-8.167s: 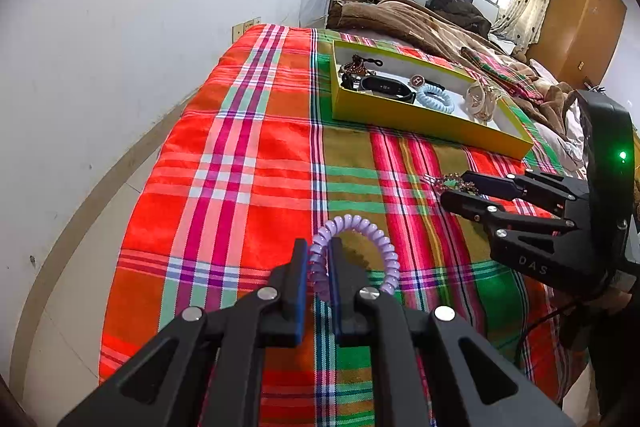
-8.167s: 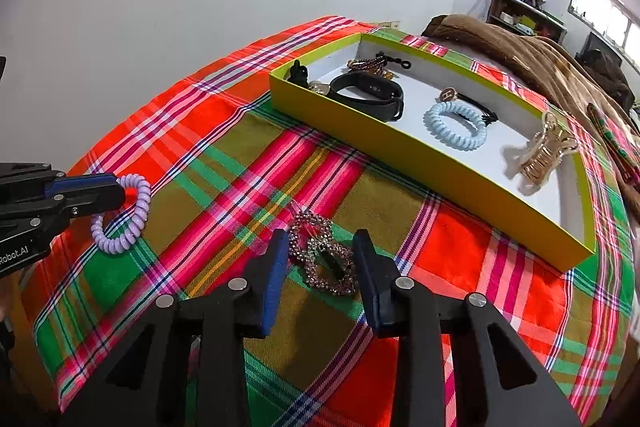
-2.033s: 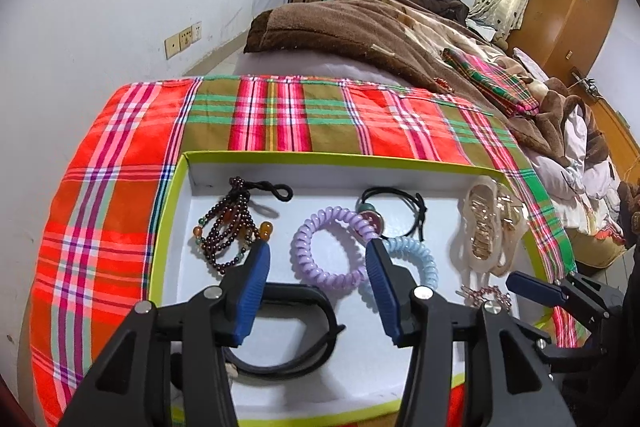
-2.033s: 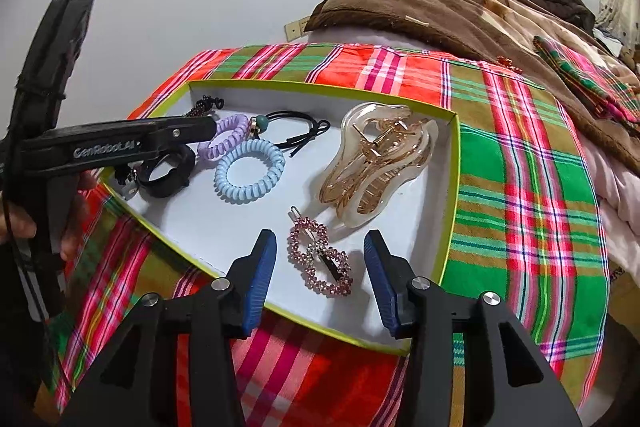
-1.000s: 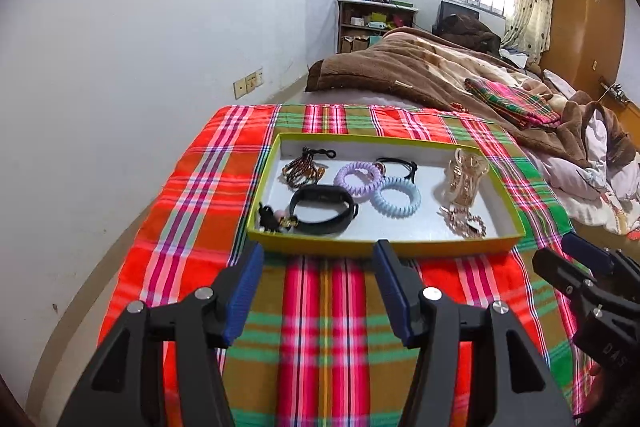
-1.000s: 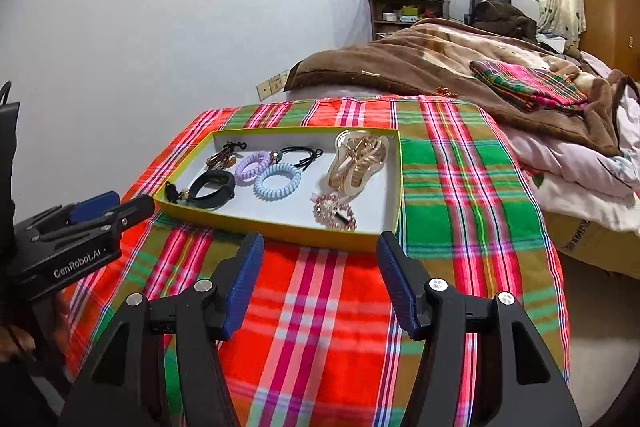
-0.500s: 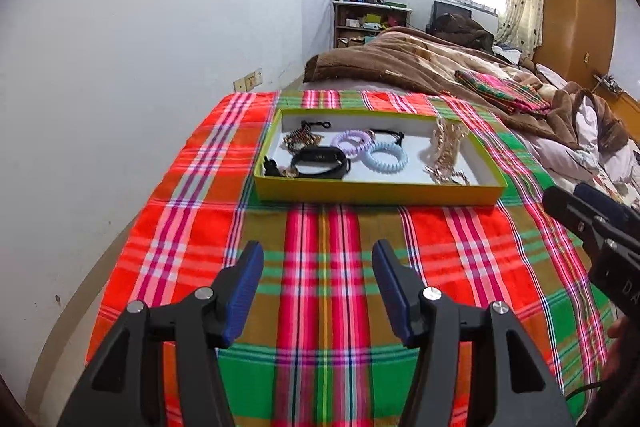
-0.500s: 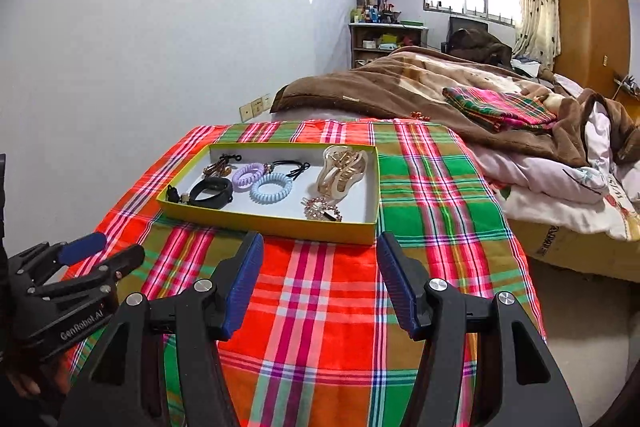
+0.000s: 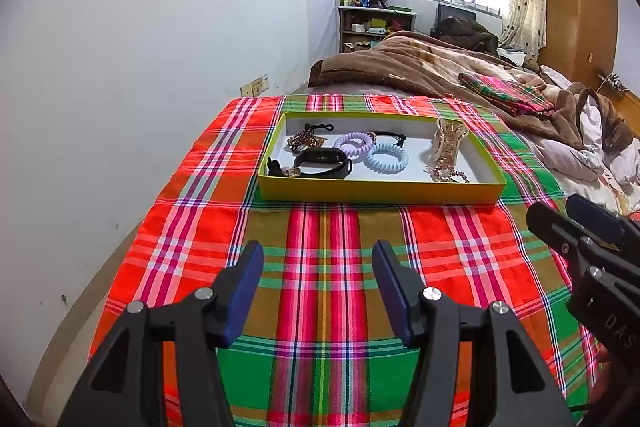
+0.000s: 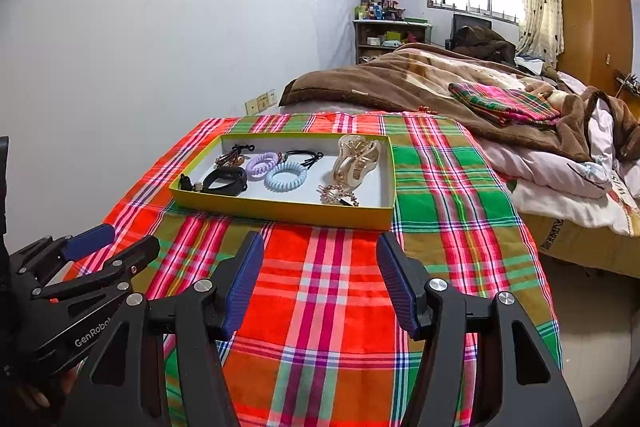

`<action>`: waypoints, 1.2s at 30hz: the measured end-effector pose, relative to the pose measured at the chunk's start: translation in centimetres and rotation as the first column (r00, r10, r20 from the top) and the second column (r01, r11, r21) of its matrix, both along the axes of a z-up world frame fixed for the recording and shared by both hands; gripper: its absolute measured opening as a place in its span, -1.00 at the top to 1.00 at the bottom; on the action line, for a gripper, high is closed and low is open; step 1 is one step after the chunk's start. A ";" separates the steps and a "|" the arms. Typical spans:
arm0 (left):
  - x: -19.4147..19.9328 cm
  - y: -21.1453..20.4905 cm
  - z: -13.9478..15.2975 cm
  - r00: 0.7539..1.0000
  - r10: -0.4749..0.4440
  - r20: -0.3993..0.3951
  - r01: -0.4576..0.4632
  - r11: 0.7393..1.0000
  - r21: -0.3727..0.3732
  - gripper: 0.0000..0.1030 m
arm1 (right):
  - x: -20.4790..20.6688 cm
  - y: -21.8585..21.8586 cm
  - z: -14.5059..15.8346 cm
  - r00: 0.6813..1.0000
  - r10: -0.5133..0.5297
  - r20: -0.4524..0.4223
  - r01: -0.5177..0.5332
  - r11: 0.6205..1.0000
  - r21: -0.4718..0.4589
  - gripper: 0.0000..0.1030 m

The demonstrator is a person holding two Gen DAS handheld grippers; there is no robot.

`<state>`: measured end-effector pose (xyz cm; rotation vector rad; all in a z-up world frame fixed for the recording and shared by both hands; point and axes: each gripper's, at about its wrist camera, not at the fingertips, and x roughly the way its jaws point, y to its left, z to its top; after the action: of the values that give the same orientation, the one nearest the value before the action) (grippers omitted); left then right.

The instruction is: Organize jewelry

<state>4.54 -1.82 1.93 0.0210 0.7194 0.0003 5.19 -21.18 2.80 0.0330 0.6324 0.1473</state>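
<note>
A yellow-green tray (image 9: 380, 190) (image 10: 280, 211) with a white floor lies on the plaid cloth (image 9: 320, 267), well ahead of both grippers. Inside it are a purple coil hair tie (image 9: 351, 143) (image 10: 261, 165), a blue coil hair tie (image 9: 387, 158) (image 10: 285, 175), a black wristband (image 9: 322, 162) (image 10: 225, 179), a dark bead bracelet (image 9: 303, 141), a black elastic (image 9: 390, 135), a gold claw clip (image 9: 449, 143) (image 10: 354, 157) and a rhinestone clip (image 9: 446, 174) (image 10: 336, 195). My left gripper (image 9: 318, 267) and right gripper (image 10: 320, 267) stand open and hold nothing. Each shows at the other view's edge.
The plaid cloth (image 10: 340, 287) covers the near end of a bed. A brown blanket (image 10: 400, 83) and a folded plaid cloth (image 10: 504, 103) lie beyond. A white wall (image 9: 140, 47) runs along the left; floor (image 10: 592, 327) shows at the right edge. A hand (image 10: 32, 393) holds the left gripper.
Both grippers have drawn back from the tray, which now looks smaller and farther. More plaid cloth lies in front of them. Their jaws stayed open.
</note>
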 end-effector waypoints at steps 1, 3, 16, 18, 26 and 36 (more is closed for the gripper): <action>0.0 0.0 0.0 1.000 0.003 0.001 -0.003 1.000 0.001 -0.14 | 0.0 0.0 0.0 1.000 -0.001 0.001 0.001 1.000 0.001 -0.15; -0.1 0.2 0.1 1.000 0.008 0.004 -0.008 1.000 -0.002 -0.14 | -0.1 0.0 0.0 1.000 -0.001 0.002 0.001 1.000 0.002 -0.15; 0.0 0.2 0.0 1.000 0.015 -0.003 -0.015 1.000 -0.003 -0.14 | 0.1 0.1 -0.1 1.000 -0.001 -0.005 0.001 1.000 0.005 -0.15; 0.1 0.4 0.0 1.000 0.023 -0.005 -0.023 1.000 -0.007 -0.14 | 0.1 0.1 -0.2 1.000 -0.002 -0.007 0.002 1.000 0.004 -0.15; 0.1 0.7 -0.1 0.999 0.031 -0.009 -0.031 0.999 -0.010 -0.14 | 0.0 0.1 -0.3 1.000 -0.002 -0.011 0.002 1.000 0.004 -0.15; 0.1 0.8 -0.1 0.999 0.035 -0.014 -0.036 0.999 -0.022 -0.14 | 0.0 0.2 -0.4 1.000 -0.001 -0.013 0.001 1.000 0.004 -0.15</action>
<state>4.65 -0.98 1.83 -0.0127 0.7329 0.0263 5.19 -21.01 2.39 0.0385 0.6446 0.1475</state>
